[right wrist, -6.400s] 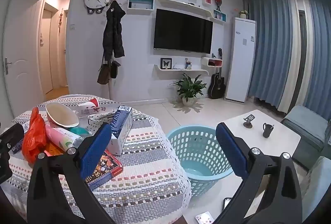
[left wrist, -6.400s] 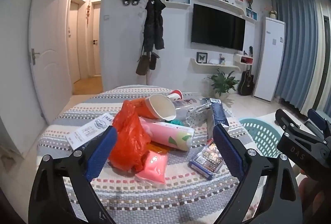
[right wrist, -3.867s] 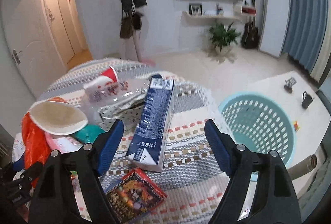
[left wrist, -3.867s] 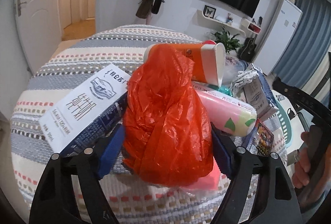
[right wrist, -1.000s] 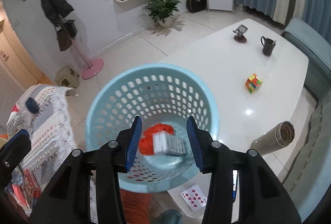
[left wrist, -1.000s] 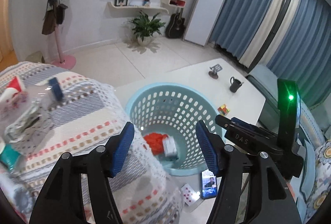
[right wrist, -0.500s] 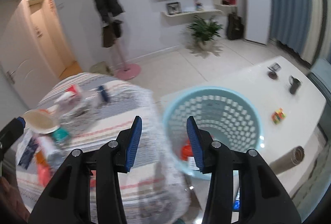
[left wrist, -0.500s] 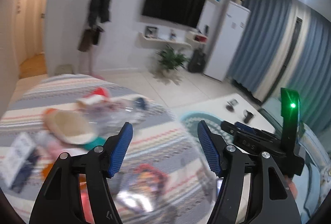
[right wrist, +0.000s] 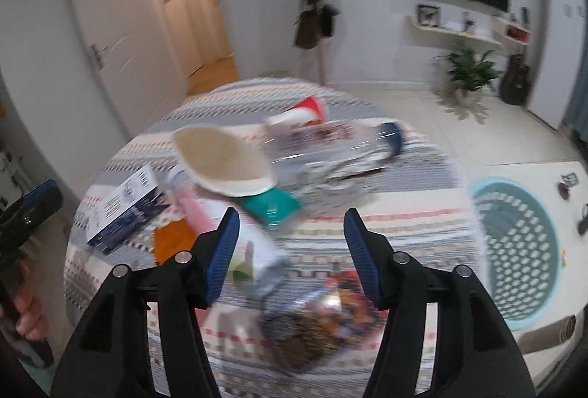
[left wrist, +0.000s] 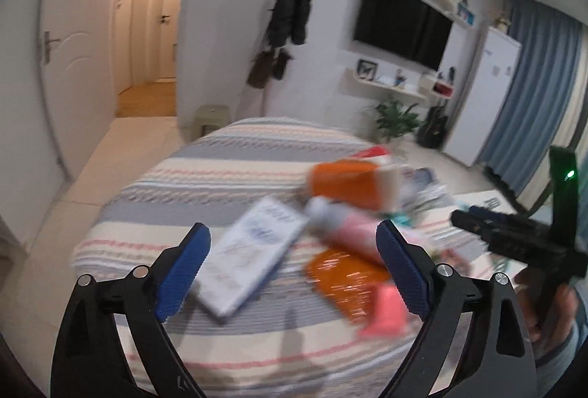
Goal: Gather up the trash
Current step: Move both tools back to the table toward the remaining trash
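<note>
My left gripper (left wrist: 292, 260) is open and empty above the round table with the striped cloth (left wrist: 205, 185). Below it lie a white and blue box (left wrist: 253, 251), a pink tube (left wrist: 345, 232), an orange paper cup (left wrist: 352, 183), an orange wrapper (left wrist: 345, 275) and a pink packet (left wrist: 386, 309). My right gripper (right wrist: 292, 245) is open and empty over the pink tube (right wrist: 220, 232), a teal packet (right wrist: 270, 207), the cup (right wrist: 224, 161), a clear bottle (right wrist: 330, 137) and a dark snack packet (right wrist: 312, 324). The light blue basket (right wrist: 518, 251) stands on the floor at the right.
A low white table (right wrist: 544, 174) with small items stands beyond the basket. A stool (left wrist: 213, 117), a coat rack (left wrist: 290, 15) and a potted plant (left wrist: 397, 120) stand past the round table. Both views are motion-blurred.
Both grippers have swung from the basket back over the table's trash. The orange bag and blue carton were dropped in the basket earlier. The left jaws opened wider.
</note>
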Available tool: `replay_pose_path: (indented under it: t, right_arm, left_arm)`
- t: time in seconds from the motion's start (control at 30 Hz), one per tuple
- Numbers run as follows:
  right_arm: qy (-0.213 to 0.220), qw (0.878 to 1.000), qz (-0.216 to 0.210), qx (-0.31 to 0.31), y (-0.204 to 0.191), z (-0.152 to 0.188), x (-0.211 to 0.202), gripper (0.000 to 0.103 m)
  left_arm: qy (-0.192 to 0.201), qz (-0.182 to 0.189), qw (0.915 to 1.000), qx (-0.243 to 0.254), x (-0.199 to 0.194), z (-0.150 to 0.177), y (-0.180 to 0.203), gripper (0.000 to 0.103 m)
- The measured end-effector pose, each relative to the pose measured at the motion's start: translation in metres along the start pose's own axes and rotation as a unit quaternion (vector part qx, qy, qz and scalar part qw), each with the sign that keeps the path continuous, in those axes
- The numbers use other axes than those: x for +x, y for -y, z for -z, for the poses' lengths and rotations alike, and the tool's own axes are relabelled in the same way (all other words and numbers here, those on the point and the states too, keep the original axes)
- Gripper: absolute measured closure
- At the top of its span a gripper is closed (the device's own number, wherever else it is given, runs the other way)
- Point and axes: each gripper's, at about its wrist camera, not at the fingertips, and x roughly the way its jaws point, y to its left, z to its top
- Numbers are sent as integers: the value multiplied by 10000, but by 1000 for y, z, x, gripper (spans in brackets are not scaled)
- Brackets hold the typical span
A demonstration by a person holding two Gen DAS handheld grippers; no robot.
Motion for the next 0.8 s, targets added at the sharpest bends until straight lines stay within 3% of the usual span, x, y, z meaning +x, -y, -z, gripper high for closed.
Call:
replay_pose_path:
  t: [0.23, 0.5, 0.6, 0.8]
  right_arm:
    - [-439, 9988, -104, -186, -17, 3, 36, 42]
    - [-955, 9922, -734, -319, -26, 17, 41, 42]
    - [-1086, 9873, -1030, -531, -41, 25, 32, 42]
    - [-1058, 9865, -1035, -694, -63, 15, 35, 42]
  left_arm:
    - [-582, -130, 9981, 127, 41, 9, -43, 12]
    - [-955, 11, 9947, 390, 60, 15, -29, 18]
    - [-1078, -210, 9918, 651, 59, 20, -17, 19]
    - [-1122, -162, 9912, 685, 60, 17, -12, 20]
